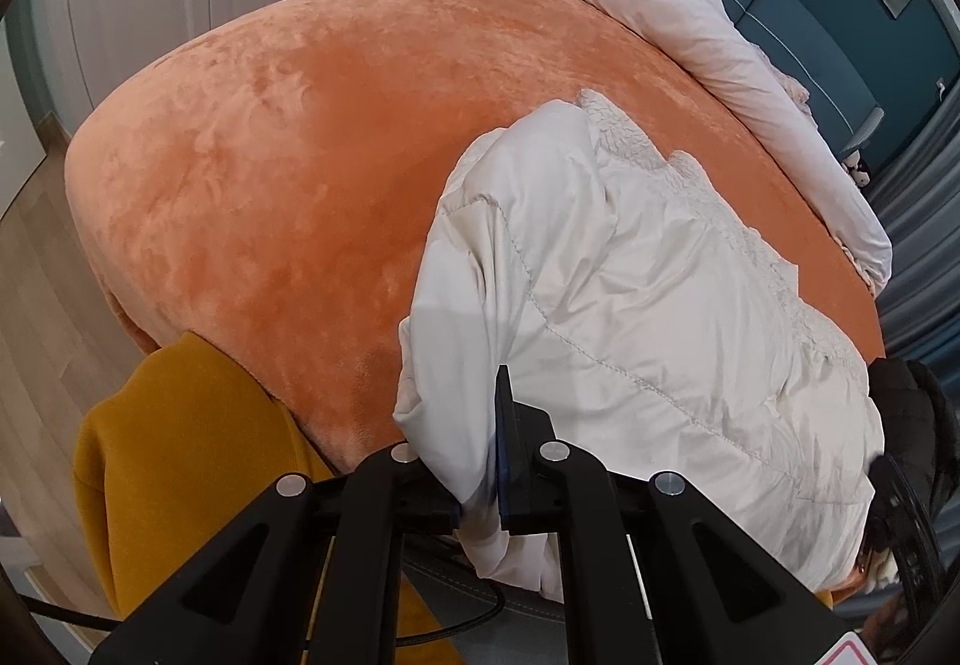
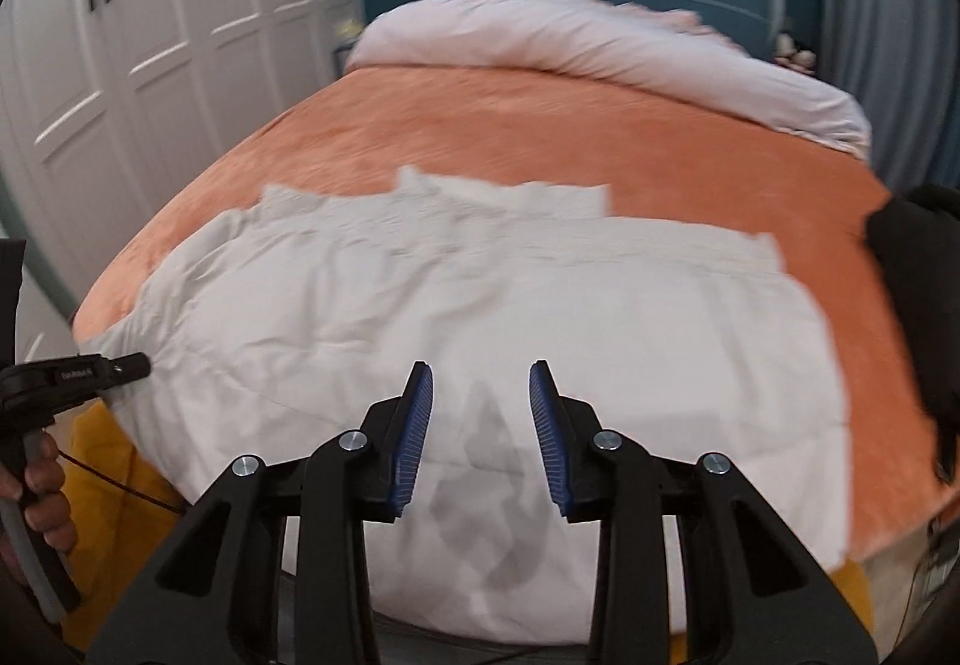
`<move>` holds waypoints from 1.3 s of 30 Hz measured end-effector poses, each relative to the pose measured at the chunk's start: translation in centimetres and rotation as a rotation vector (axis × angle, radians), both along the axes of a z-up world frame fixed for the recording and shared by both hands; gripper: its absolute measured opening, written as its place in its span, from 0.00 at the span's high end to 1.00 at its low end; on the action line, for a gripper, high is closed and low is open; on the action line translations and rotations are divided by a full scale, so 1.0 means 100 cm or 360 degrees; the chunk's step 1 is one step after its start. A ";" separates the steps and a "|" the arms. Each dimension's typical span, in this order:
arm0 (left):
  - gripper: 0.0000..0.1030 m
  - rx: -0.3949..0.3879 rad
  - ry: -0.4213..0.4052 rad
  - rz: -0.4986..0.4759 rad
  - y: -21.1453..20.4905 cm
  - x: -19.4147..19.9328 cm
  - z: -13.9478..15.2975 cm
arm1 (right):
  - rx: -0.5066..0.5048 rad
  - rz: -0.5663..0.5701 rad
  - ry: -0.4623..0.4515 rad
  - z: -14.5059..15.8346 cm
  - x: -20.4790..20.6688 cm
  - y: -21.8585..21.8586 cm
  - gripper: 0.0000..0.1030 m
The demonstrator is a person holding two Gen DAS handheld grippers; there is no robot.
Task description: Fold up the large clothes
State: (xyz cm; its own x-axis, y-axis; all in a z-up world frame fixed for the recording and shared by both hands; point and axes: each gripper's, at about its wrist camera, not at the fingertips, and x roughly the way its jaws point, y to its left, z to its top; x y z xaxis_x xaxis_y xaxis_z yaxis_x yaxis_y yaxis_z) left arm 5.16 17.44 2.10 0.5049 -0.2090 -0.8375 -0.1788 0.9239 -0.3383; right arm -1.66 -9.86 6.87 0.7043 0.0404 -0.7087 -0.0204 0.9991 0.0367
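A large white padded jacket (image 2: 480,305) lies spread on the orange blanket of the bed (image 2: 510,125). In the left wrist view the jacket (image 1: 630,305) fills the right half, and my left gripper (image 1: 474,461) is shut on its sleeve edge near the bed's front edge. My right gripper (image 2: 480,413) is open and empty, just above the jacket's near hem. The left gripper (image 2: 120,365) shows at the jacket's left edge in the right wrist view.
A rolled pale duvet (image 2: 600,41) lies at the head of the bed. White wardrobe doors (image 2: 150,35) stand on the left. A mustard cloth (image 1: 192,455) hangs at the bed's near corner. A black item (image 2: 912,293) sits at the right edge.
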 end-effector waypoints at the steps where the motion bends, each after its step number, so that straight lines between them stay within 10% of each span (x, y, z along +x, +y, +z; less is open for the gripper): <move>1: 0.94 -0.0004 0.0002 0.0004 0.000 0.000 0.000 | 0.0015 0.0018 0.0025 -0.003 0.009 0.006 0.71; 6: 0.86 -0.0029 0.0028 0.0027 0.006 0.001 -0.006 | 0.0057 0.0038 0.0084 -0.010 0.039 0.020 0.72; 8: 0.57 -0.0033 0.0066 0.0063 0.010 0.002 -0.012 | 0.0067 0.0034 0.0119 -0.017 0.053 0.024 0.72; 10: 0.48 -0.0072 0.0071 0.0099 0.017 -0.001 -0.017 | 0.0091 0.0021 0.0159 -0.024 0.064 0.026 0.72; 23: 0.27 -0.0540 0.0073 0.0134 0.036 0.026 -0.056 | 0.0106 0.0081 0.0388 -0.087 0.125 0.046 0.72; 28: 0.30 -0.0618 0.0069 0.0101 0.018 0.046 -0.062 | 0.0102 0.0104 0.0389 -0.094 0.134 0.048 0.72; 34: 0.84 -0.0453 -0.0110 -0.0055 -0.009 0.045 -0.011 | 0.0232 0.0075 0.0391 -0.079 0.125 0.034 0.72; 39: 0.88 -0.0352 -0.0276 -0.0193 -0.032 0.023 0.043 | 0.0369 0.0005 0.0205 -0.034 0.057 -0.004 0.72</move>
State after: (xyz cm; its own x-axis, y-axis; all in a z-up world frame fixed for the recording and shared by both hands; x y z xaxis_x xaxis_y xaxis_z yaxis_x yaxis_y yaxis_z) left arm 7.48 14.19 6.37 0.5966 -0.4442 -0.6684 0.0066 0.8356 -0.5494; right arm 4.08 -10.27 3.46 0.6084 0.2144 -0.7641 -0.0041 0.9637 0.2671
